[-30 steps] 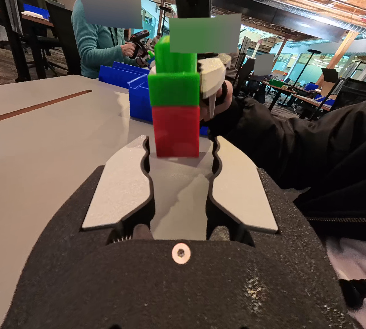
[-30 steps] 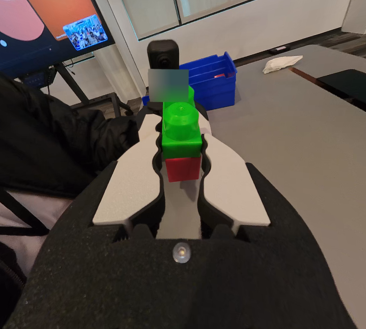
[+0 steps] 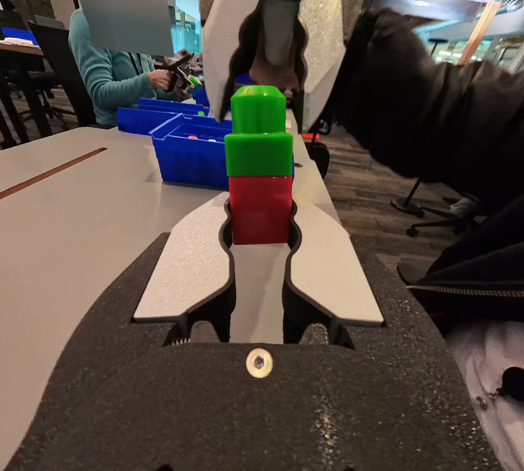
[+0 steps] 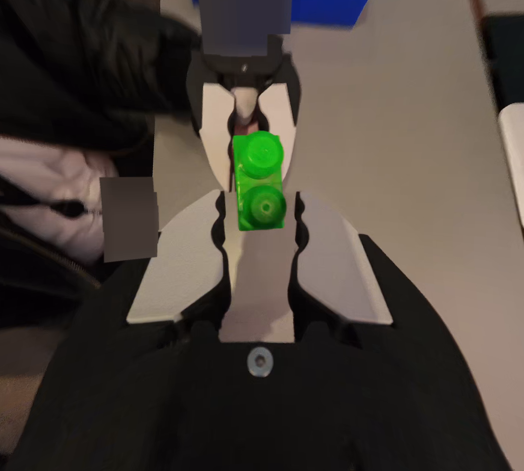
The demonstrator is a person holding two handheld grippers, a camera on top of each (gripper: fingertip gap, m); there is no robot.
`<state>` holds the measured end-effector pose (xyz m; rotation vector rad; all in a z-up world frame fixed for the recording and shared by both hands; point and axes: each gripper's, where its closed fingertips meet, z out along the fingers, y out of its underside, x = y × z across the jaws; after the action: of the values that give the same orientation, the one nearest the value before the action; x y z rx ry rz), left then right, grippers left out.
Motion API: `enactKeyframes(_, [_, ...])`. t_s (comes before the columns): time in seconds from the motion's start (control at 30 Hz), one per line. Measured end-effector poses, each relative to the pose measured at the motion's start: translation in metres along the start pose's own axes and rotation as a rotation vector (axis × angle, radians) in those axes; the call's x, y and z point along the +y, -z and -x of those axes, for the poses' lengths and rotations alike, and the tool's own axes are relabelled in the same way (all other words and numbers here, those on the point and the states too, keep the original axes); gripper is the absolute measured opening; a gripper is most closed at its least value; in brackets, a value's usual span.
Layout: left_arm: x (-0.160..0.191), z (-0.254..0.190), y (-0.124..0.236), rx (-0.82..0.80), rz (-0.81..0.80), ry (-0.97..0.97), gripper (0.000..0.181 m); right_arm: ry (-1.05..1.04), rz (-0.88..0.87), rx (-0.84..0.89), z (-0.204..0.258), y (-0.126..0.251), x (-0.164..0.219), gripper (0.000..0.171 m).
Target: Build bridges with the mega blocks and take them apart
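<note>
Stack near table edge (image 3: 317, 179); left gripper (image 3: 260, 219) fingers clamp red block (image 3: 259, 210); right gripper (image 4: 259, 199) fingers spread, empty, above green block (image 4: 259, 182).

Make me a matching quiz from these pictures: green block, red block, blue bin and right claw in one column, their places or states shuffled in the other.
Things:
1. green block
2. red block
3. blue bin
4. right claw

Places or states:
A. open, above the two blocks
B. on the table, behind the blocks
C. stacked on top of the red block
D. gripped by the left claw

Pairs: 1-C, 2-D, 3-B, 4-A
</note>
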<state>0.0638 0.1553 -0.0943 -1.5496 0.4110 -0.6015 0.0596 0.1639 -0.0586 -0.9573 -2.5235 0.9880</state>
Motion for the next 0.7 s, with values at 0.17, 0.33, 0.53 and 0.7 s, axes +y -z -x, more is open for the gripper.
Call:
enactKeyframes(0.17, [0.009, -0.002, -0.007, -0.013, 0.057, -0.035, 0.036, 0.113, 0.368, 0.008, 0.005, -0.019, 0.018, 0.035])
enactKeyframes(0.33, [0.014, -0.006, -0.009, 0.009, 0.09, -0.041, 0.036, 0.108, 0.442, -0.046, 0.011, -0.03, 0.024, 0.037])
enactKeyframes(0.53, [0.012, -0.009, -0.01, 0.0, 0.072, -0.056, 0.036, 0.108, 0.42, -0.056, 0.014, -0.029, 0.026, 0.036])
enactKeyframes(0.7, [0.007, 0.001, 0.0, -0.018, 0.038, -0.009, 0.044, 0.067, 0.421, -0.007, 0.004, 0.011, 0.044, 0.036])
